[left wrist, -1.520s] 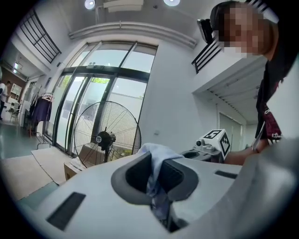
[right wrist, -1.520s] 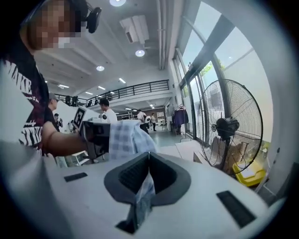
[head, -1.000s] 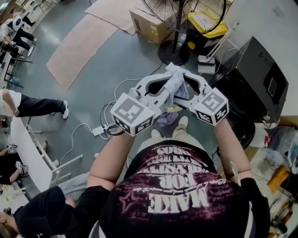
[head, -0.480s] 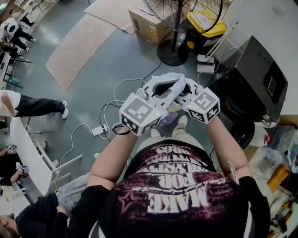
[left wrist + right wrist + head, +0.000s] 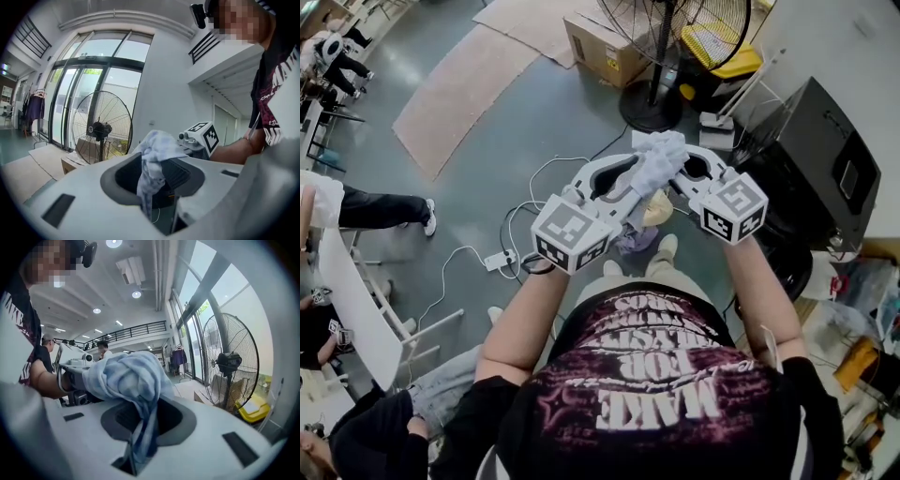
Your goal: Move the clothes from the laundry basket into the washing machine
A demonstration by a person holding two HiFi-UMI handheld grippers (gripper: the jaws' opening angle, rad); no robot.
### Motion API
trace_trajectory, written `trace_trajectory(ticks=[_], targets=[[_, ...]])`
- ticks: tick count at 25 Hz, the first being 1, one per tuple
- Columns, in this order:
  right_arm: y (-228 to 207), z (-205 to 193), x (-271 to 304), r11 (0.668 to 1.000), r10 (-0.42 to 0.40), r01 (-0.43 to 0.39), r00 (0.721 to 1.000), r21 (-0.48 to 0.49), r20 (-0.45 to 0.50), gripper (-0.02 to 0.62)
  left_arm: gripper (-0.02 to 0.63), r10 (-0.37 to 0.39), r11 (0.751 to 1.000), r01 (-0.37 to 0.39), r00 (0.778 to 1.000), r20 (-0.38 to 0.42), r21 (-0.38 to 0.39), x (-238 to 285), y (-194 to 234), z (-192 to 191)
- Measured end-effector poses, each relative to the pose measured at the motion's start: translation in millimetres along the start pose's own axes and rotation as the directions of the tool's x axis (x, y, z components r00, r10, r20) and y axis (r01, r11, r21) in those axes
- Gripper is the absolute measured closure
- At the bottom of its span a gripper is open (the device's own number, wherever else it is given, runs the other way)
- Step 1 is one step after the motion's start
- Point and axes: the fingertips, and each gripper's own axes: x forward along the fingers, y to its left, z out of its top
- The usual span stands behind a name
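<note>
head view: high, back from the standing fan [image 5: 649, 109], facing steeply down | left gripper view: level, fan ahead-left | right gripper view: level, fan ahead-right | shared: fan, cloth [image 5: 656, 165] close up

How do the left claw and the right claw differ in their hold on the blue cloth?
The left claw has just been opening, its jaws apart round the cloth; the right claw has just been closing and pinches it. Between the left claw's jaws hangs a thin strip with gaps beside it; between the right claw's, a thicker fold. Both have the same cloth between their jaws.
</note>
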Motion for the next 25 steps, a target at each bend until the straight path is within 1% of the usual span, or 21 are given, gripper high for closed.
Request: trace_trajectory(ticks=[2,4,6,9,13,16,19,21,23,25], targets=[[-8.3,7.5,-5.3,1.0,-0.027,0.026,0.999,0.015,0.02,0.518,0.48,0.026,1.0,-0.026,1.0,-0.009,-0.008,-7.1,6.3,-8.5],[-20.0,15.9,-13.0,0.997,-0.048,0.046,0.998,0.057,0.047,0.518,0.471,0.053,0.998,-0.054,0.998,-0.023,-0.012,-13.2,13.6,-18.9],[-29.4,27.1,-22.4,0.995,-0.064,0.058,0.995,0.08,0.07,0.518,0.462,0.066,0.997,-0.068,0.997,-0.05,-0.022,-15.2,18.8,-34.9],[-33.4,49.4,-35.0,0.995,-0.074,0.066,0.992,0.072,0.106,0.518,0.439,0.07,0.997,-0.074,0.992,-0.103,-0.03,-11.3,19.6,-65.0],[-30.5,80.9,-48.6,0.996,-0.076,0.067,0.986,0.064,0.151,0.518,0.413,0.092,0.996,-0.093,0.985,-0.147,-0.001,0.2,16.7,-98.5],[-32.1,103.3,-58.0,0.994,-0.085,0.071,0.98,0.082,0.179,0.518,0.391,0.094,0.996,-0.093,0.975,-0.202,0.015,11.2,14.1,-125.7],[-30.4,127.0,-69.4,0.993,-0.077,0.055,0.973,0.106,0.217,0.518,0.368,0.091,0.996,-0.092,0.963,-0.253,0.009,19.4,10.8,-150.8],[-26.2,141.7,-77.9,0.993,-0.061,0.035,0.968,0.11,0.243,0.518,0.359,0.094,0.995,-0.099,0.958,-0.271,-0.006,24.4,10.8,-163.2],[-19.5,152.5,-83.7,0.994,-0.044,0.015,0.964,0.112,0.262,0.518,0.35,0.099,0.994,-0.109,0.959,-0.266,-0.022,28.6,11.3,-165.2],[-10.3,158.6,-86.2,0.994,-0.025,-0.006,0.961,0.112,0.274,0.517,0.348,0.106,0.993,-0.114,0.964,-0.242,-0.021,31.6,9.2,-157.6]])
